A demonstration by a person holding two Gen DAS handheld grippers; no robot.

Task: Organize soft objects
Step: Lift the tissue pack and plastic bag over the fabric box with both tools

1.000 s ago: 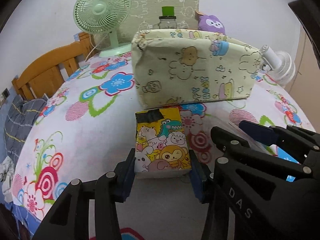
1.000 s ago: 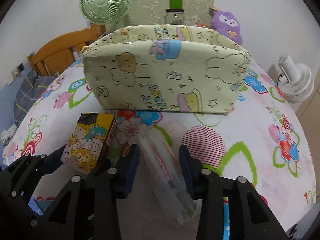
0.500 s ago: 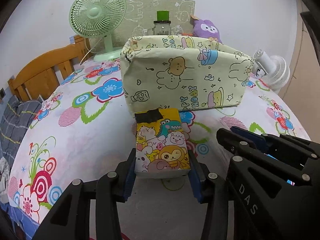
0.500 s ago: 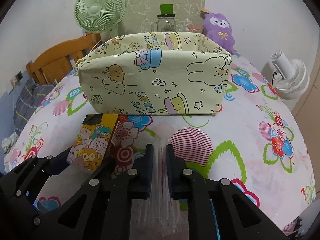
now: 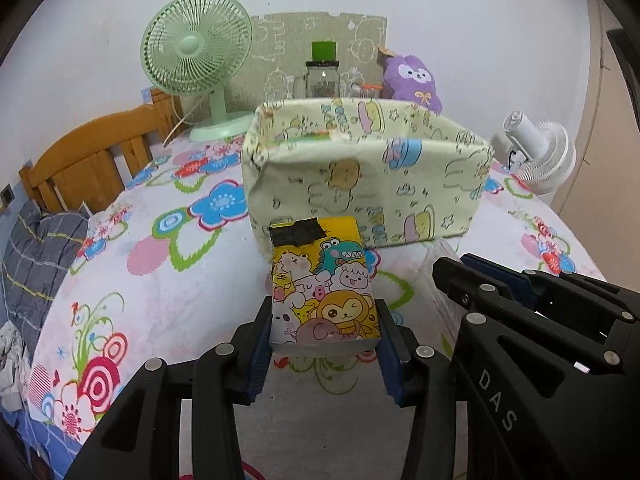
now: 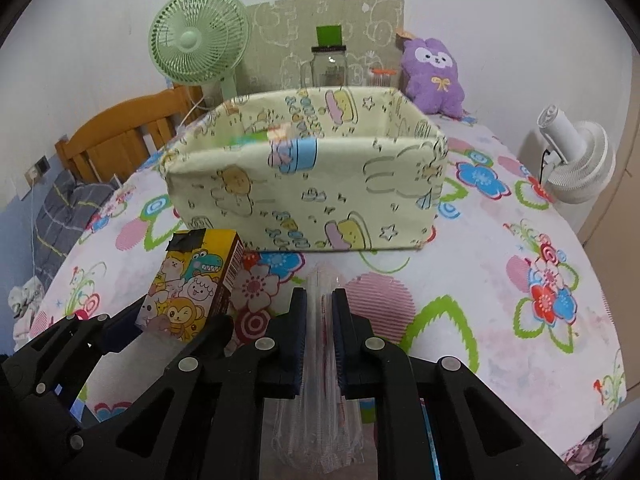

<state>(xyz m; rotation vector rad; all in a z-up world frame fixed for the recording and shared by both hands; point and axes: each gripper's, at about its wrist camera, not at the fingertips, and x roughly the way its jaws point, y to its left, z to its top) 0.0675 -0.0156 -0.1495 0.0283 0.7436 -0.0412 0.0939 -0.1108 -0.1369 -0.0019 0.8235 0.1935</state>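
The right gripper [image 6: 320,312] has been clamped onto the clear plastic pack [image 6: 318,360] since a second ago. The cartoon tissue pack [image 5: 322,288] is pinched by the left gripper [image 5: 325,344]. Something green, blurry, is seen inside the fabric bin [image 6: 308,184].

Even, soft indoor light fills both views, with faint shadows and no harsh glare. Fisheye bending curves the edges into dark corners. The fabric box [image 5: 360,184] looks slightly blurred, perhaps from motion

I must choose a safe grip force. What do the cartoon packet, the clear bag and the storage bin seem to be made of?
Cartoon packet: probably glossy printed plastic film, with sheen.
Clear bag: thin transparent plastic; it creases between the pads.
Storage bin: matte printed fabric, with soft, slightly sagging walls.
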